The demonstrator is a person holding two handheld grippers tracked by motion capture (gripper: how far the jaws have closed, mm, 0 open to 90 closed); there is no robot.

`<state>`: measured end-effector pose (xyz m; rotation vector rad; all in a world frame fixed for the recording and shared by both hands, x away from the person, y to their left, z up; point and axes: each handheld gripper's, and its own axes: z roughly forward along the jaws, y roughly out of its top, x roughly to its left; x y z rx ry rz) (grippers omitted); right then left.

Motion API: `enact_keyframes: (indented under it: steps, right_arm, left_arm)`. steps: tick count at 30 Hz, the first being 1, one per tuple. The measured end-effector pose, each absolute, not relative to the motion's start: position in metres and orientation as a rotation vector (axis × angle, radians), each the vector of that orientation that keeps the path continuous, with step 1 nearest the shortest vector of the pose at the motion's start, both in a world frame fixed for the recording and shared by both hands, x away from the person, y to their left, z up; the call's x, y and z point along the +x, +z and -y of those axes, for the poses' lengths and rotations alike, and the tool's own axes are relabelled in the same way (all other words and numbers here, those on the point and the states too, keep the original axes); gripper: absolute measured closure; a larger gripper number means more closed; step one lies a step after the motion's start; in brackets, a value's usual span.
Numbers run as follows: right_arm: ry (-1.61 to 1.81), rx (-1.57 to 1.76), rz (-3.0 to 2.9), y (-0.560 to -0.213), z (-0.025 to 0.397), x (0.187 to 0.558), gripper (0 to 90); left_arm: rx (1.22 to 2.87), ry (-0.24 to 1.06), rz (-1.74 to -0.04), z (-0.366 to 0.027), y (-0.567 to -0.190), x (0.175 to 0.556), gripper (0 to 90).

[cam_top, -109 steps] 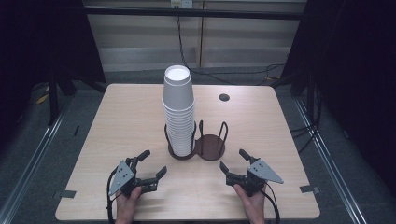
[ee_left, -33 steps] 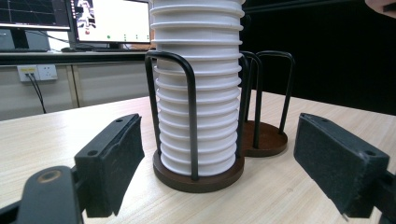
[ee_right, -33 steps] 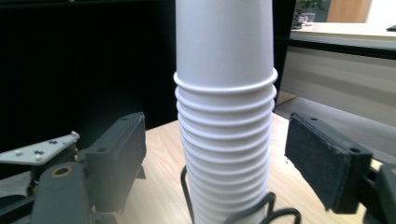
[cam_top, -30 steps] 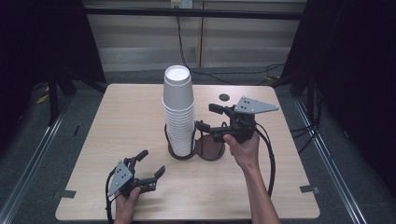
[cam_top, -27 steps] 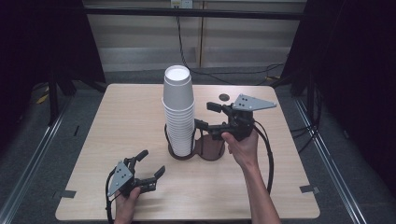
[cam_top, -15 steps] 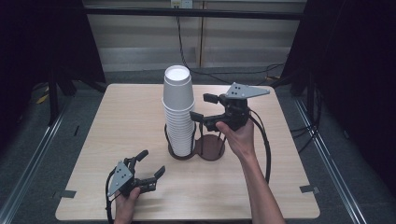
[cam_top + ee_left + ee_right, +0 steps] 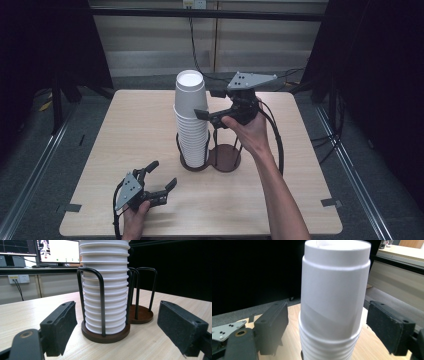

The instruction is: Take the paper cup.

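Note:
A tall stack of white cups [image 7: 191,120], mouths down, stands in the left ring of a dark two-ring wire holder [image 7: 224,159] at mid table. The right ring holds nothing. My right gripper [image 7: 207,103] is raised at the top of the stack, open. In the right gripper view its pads [image 7: 272,325] flank the top cup [image 7: 334,290] with a gap on each side. My left gripper [image 7: 162,174] rests open near the front left of the table. It faces the stack [image 7: 105,290] and the holder's base [image 7: 105,336] with nothing between its pads [image 7: 62,327].
The wooden table [image 7: 125,135] has bare room on the left and right of the holder. Tape marks [image 7: 331,202] sit near its front corners. Dark curtains stand on both sides. Monitors [image 7: 57,251] and a wall socket show beyond the far edge.
My right gripper has risen from beside the holder to the top of the cup stack and moved slightly left toward it. The left gripper has stayed where it was.

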<state>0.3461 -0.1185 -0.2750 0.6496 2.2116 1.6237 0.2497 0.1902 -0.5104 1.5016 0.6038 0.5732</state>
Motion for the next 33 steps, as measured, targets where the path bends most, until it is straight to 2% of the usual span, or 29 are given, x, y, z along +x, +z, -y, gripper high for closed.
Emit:
enact_keyframes:
  steps: [10, 19, 33]
  right_arm:
    - [1.581, 0.638, -2.315, -0.257, 0.107, 0.363, 16.7]
    - [1.553, 0.638, -2.338, -0.247, 0.092, 0.375, 12.1]
    - [1.536, 0.64, -2.347, -0.248, 0.08, 0.385, 16.4]
  left_arm:
    - [1.506, 0.571, -0.596, -0.19, -0.51, 0.25, 15.8]
    - [1.507, 0.567, -0.598, -0.19, -0.51, 0.25, 15.8]
    - [1.503, 0.568, -0.598, -0.19, -0.51, 0.25, 15.7]
